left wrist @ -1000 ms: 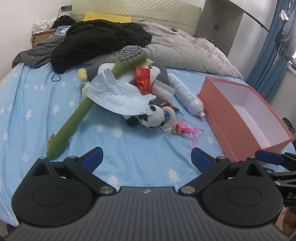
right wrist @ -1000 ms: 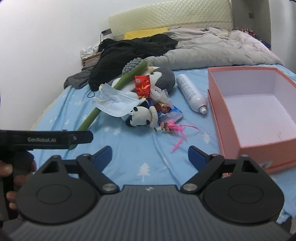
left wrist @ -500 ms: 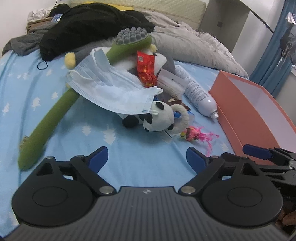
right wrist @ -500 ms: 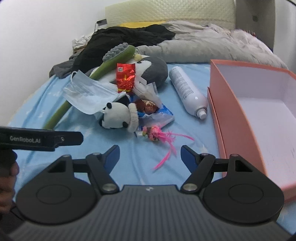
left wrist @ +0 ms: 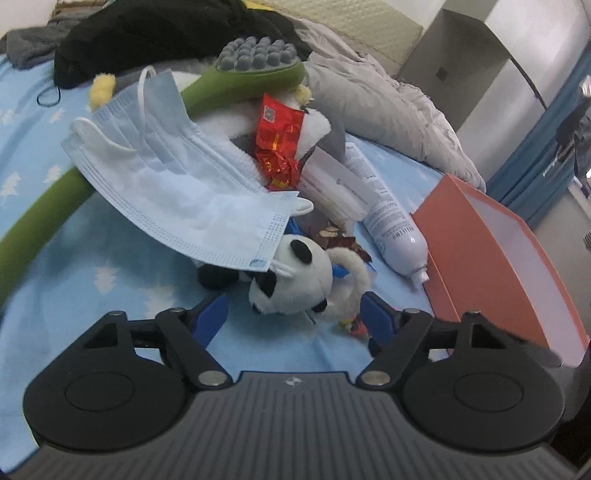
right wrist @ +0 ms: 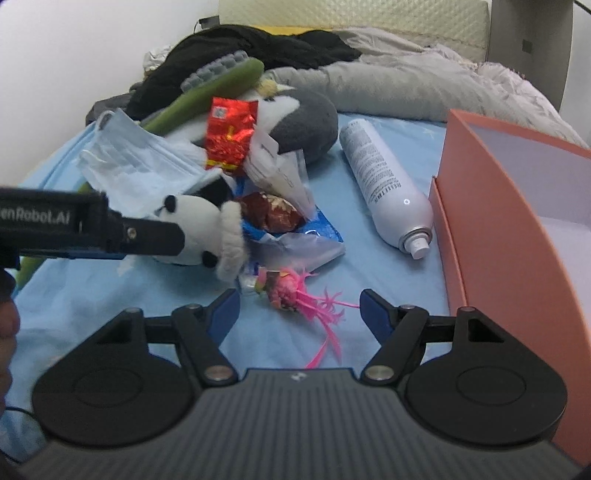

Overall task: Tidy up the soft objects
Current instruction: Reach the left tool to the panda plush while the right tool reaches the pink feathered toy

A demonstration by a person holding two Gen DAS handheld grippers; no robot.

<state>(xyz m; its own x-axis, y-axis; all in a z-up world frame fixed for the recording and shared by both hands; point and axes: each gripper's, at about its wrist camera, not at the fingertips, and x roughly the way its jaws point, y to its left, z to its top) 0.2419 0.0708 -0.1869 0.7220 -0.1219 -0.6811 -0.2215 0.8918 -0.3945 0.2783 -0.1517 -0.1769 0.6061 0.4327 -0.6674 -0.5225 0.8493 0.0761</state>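
Panda plush (left wrist: 291, 280) face toward left gripper (left wrist: 293, 317)

Bed w/ light-blue tree-print sheet (left wrist: 110, 258), crumpled grey duvet (left wrist: 388, 107), cream quilted headboard (right wrist: 351, 22); plain white wall (right wrist: 92, 44), blue curtain (left wrist: 539, 155) at right.

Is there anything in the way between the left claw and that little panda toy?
Nothing visible blocks it. The left claw is open with the panda toy just ahead between its fingers. A blue face mask drapes over the panda's far side, not the near one.
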